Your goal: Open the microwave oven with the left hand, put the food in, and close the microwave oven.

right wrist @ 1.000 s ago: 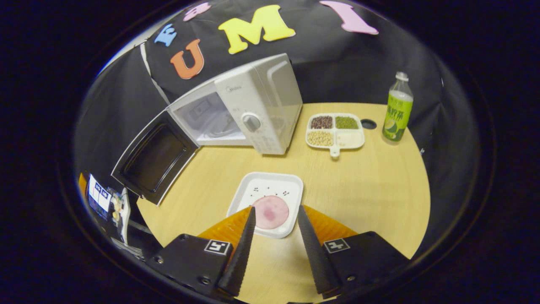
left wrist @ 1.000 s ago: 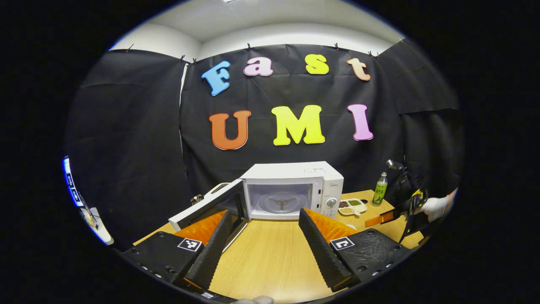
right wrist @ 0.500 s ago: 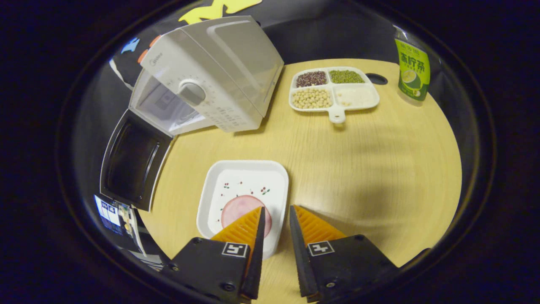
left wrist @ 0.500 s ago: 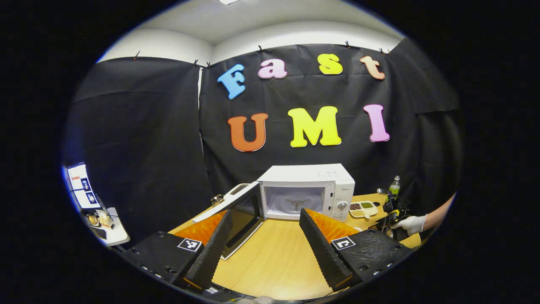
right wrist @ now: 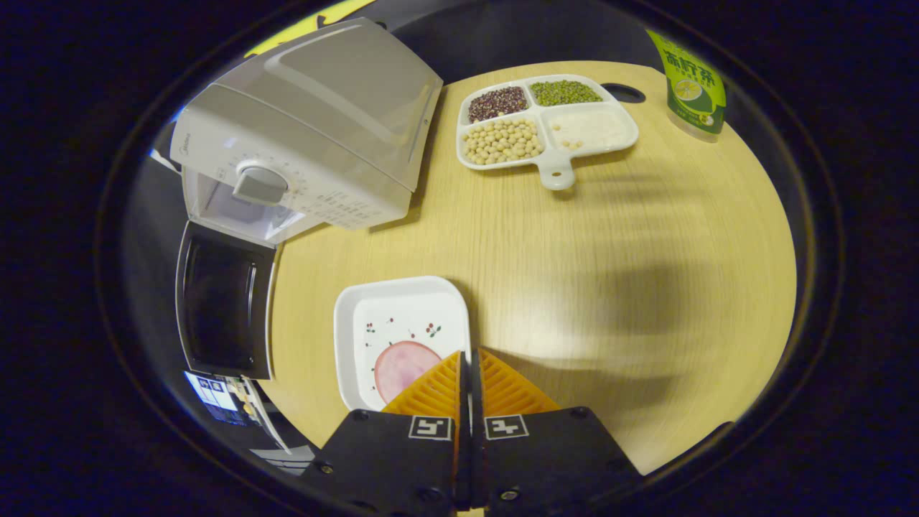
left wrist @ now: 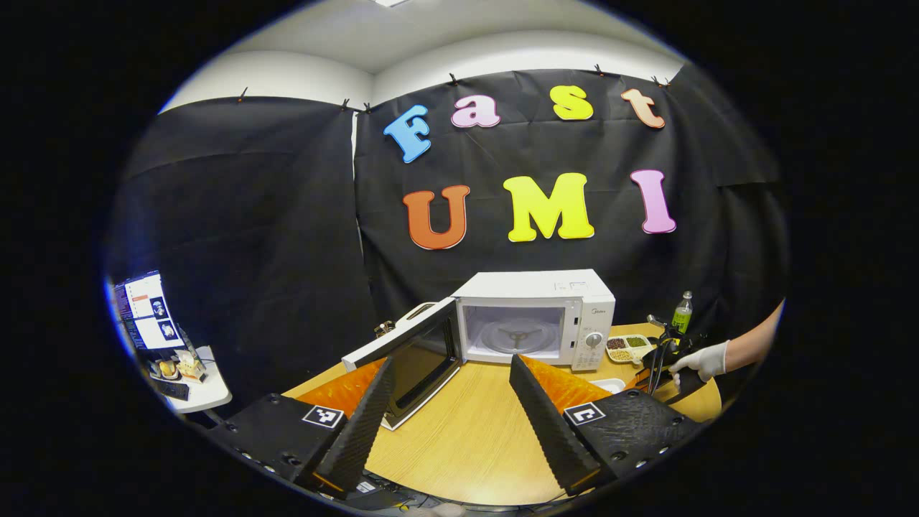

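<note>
We have the right hand-held gripper [right wrist: 469,362] pressed together at the near right rim of the square white plate [right wrist: 402,316] that carries the round pink slice of food [right wrist: 402,362]. Whether the rim is truly pinched we cannot tell, as the fingers hide the contact. We judge the lift should start slowly and level, since a grip on one edge will let the plate tip.

The white microwave oven [left wrist: 535,316] stands on the round wooden worktop [right wrist: 610,251] with its door [left wrist: 413,352] swung wide and its glass turntable bare. The left hand-held gripper [left wrist: 449,391] hangs spread and empty, well apart from the door.

Behind, a white four-part dish [right wrist: 546,126] holds dark red beans, green beans, yellow soybeans and pale grains, beside a green bottle [right wrist: 689,79].
</note>
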Tool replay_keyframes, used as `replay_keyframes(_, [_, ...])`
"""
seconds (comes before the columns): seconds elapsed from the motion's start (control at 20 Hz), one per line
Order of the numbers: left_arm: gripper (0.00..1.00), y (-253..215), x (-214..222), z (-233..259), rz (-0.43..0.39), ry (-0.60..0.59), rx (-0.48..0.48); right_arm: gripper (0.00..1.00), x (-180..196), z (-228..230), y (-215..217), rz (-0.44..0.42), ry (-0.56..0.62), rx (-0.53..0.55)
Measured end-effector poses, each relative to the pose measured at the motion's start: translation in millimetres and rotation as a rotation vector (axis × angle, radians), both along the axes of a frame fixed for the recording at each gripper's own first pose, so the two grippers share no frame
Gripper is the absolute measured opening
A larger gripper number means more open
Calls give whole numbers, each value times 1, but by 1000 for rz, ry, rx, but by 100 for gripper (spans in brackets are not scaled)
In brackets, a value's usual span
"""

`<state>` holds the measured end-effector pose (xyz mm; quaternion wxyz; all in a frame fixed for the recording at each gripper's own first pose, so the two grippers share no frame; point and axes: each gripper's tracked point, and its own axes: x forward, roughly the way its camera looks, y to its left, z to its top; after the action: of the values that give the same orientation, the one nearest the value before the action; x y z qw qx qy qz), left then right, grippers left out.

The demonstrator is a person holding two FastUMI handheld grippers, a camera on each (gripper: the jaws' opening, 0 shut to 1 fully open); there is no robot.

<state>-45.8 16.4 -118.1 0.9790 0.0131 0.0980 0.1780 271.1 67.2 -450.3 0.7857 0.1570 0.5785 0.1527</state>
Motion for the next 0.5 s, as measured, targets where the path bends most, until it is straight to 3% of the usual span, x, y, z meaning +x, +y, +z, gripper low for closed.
replay_keyframes(0.3, [96, 11, 11, -4, -54, -11, -28, 4, -18, 1, 11, -78, 114, 129])
replay_keyframes(0.5, [96, 30, 22, -8, -114, -13, -41, 4, -29, 16, 29, -204, 109, 277])
